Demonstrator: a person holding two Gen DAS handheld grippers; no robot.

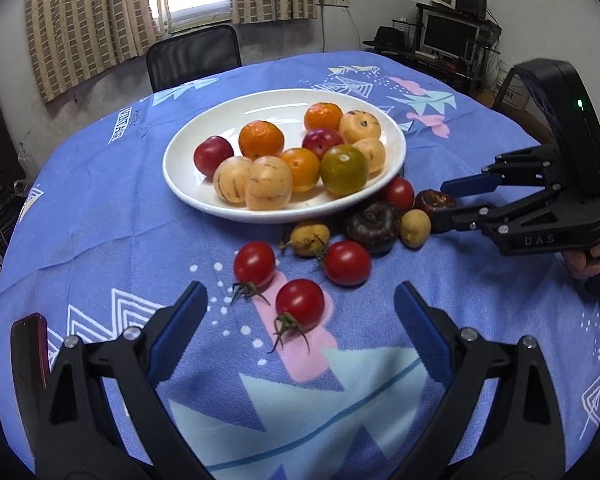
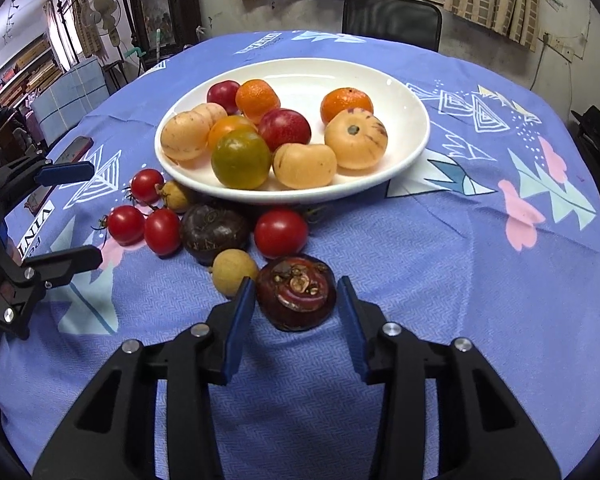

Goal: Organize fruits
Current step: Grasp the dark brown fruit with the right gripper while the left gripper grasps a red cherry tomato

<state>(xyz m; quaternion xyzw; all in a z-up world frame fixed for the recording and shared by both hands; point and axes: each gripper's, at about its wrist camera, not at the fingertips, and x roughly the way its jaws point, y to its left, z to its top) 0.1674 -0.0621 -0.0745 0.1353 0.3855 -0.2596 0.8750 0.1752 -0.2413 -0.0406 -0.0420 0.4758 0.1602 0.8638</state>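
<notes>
Right hand-held gripper (image 2: 296,300) spread wide around dark maroon mangosteen (image 2: 296,297), glossy, scarred top, not clamped.

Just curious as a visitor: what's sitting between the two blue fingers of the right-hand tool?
A dark purple mangosteen lies on the cloth between the right gripper's open fingers, not yet pinched; a small tan longan lies just outside them. The right wrist view shows this best.

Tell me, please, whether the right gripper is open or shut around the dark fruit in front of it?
Open. The right gripper has its fingers on either side of the mangosteen, with visible gaps, and the fruit rests on the tablecloth.
</notes>
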